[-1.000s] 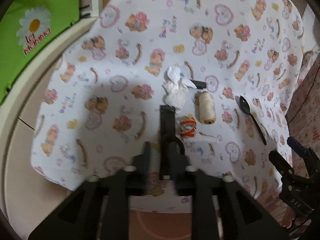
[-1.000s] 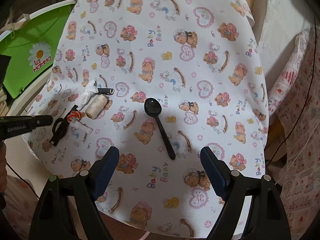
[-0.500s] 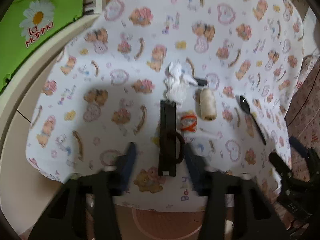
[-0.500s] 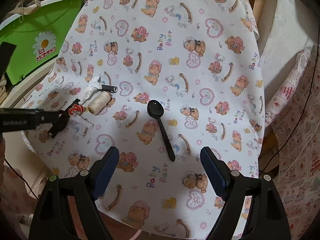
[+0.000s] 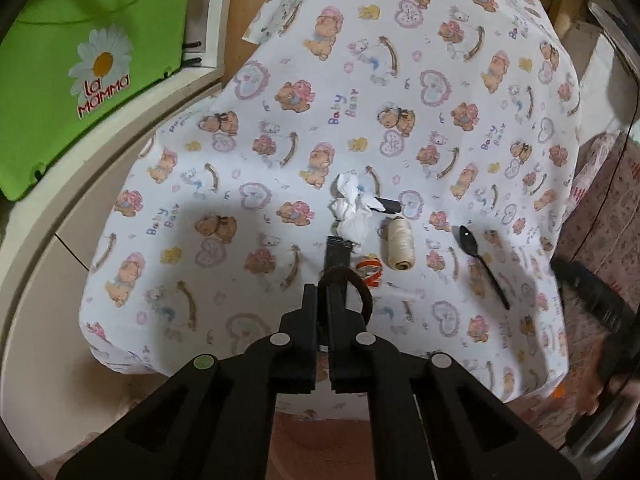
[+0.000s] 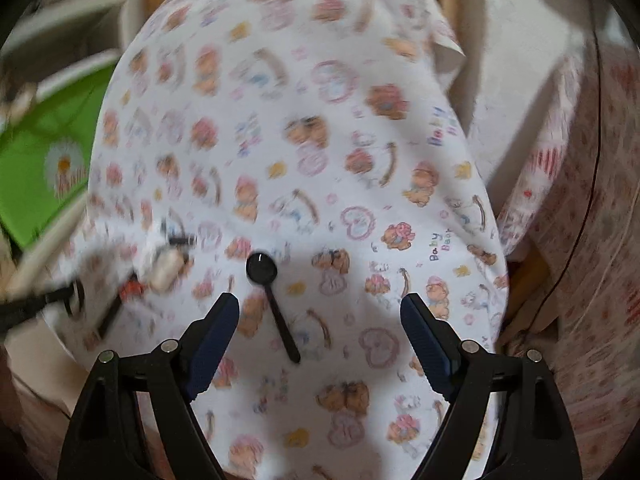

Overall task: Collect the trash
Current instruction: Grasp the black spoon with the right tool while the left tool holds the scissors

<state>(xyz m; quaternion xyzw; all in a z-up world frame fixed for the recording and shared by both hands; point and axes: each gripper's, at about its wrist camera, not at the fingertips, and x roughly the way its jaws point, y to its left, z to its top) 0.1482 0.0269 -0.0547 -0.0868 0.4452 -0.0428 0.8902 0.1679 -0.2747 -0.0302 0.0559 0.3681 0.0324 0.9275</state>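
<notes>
A black flat strip with a dark loop [image 5: 338,256] lies lengthwise between the fingers of my left gripper [image 5: 324,292], whose jaws are closing onto it and press its sides. Just beyond it on the bear-print cloth [image 5: 280,140] are a crumpled white tissue [image 5: 352,208], a short black tube [image 5: 388,205], a cream thread spool [image 5: 400,246] and a small orange-and-white scrap [image 5: 370,270]. A black plastic spoon [image 6: 262,268] lies to the right. My right gripper [image 6: 320,300] hangs open above it, the spoon's handle running between the blue pads [image 6: 216,328].
A green lid with a daisy logo [image 5: 80,80] stands off the cloth's left edge beside a cream frame [image 5: 120,128]. Patterned fabric [image 6: 580,240] hangs to the right. The cloth's near edge drops off below both grippers. The right wrist view is motion-blurred.
The left jaws spread around the black strip, then shut on it as the gripper pulled back and up. The right gripper swung over the spoon, which now sits between its fingers.
</notes>
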